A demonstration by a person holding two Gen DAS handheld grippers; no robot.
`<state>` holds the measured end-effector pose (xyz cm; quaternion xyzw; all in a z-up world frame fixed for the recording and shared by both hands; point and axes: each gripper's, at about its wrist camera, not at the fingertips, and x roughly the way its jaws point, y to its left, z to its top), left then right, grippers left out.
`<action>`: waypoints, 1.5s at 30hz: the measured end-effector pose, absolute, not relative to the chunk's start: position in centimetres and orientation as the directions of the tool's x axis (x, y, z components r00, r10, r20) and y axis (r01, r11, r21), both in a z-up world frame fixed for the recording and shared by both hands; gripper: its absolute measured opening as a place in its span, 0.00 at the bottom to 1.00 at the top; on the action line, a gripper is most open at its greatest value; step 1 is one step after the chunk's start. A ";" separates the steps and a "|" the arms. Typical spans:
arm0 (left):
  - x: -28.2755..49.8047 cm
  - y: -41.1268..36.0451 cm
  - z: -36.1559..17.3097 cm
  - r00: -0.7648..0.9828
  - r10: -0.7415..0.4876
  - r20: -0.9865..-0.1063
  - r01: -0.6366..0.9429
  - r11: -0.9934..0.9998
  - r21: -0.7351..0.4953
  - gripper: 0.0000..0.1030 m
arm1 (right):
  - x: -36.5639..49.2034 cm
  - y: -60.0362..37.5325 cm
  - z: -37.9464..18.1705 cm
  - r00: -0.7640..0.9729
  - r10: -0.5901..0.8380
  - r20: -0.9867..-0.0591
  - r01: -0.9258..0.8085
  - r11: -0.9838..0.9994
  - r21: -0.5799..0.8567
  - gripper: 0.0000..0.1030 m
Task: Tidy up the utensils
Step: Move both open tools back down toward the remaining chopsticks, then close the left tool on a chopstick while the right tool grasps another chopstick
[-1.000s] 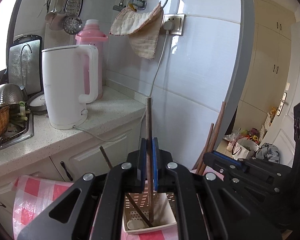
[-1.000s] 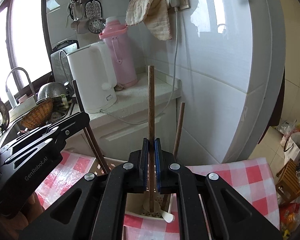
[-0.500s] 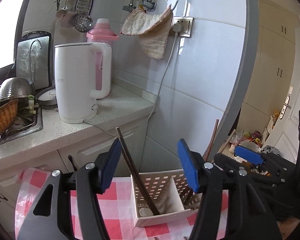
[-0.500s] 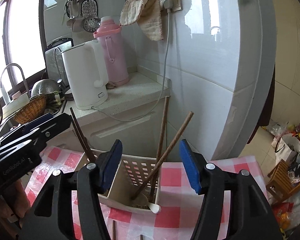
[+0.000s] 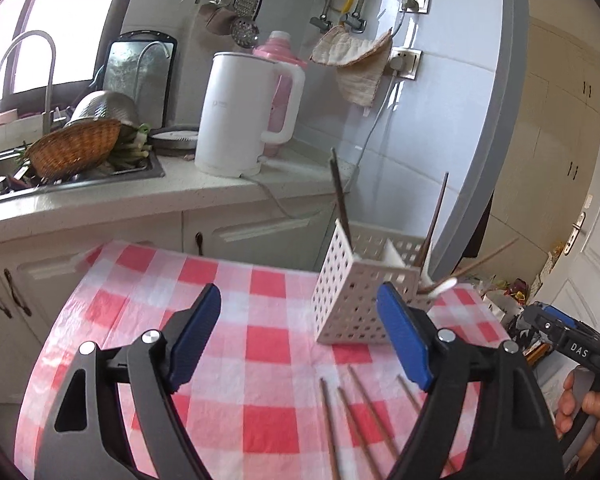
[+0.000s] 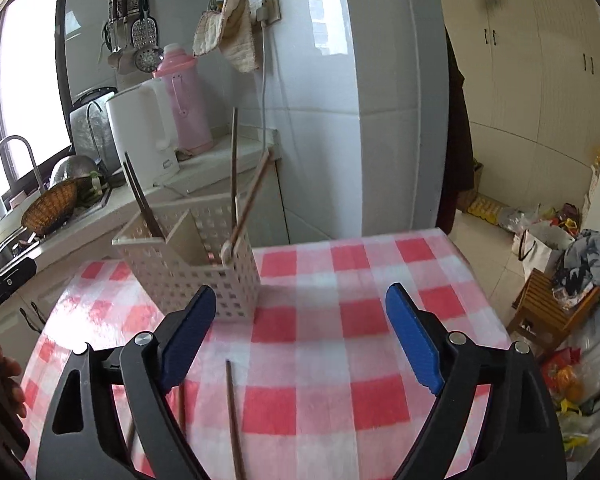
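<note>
Left hand-held gripper (image 5: 300,340) and right hand-held gripper (image 6: 300,340) opening, both empty.

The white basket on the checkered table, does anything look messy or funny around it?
Yes. Several chopsticks lie loose on the tablecloth instead of standing in the white basket. Inside the basket, sticks lean different ways, one slanting steeply over a white spoon.

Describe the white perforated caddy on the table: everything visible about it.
The caddy looks like cream plastic, its walls pierced by square holes, with a solid divider making two compartments. It stands upright on the checked cloth, touching neither claw. Dark chopsticks lean in one compartment; more chopsticks and a white spoon in the other.
</note>
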<state>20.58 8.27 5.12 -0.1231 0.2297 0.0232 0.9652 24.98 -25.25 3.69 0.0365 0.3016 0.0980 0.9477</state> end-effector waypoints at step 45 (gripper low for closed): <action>25.5 0.1 -8.5 0.594 -0.010 -0.804 0.038 0.999 0.015 0.14 | 25.0 -15.6 -8.7 0.509 0.277 -0.815 -0.418 0.907 0.047 0.37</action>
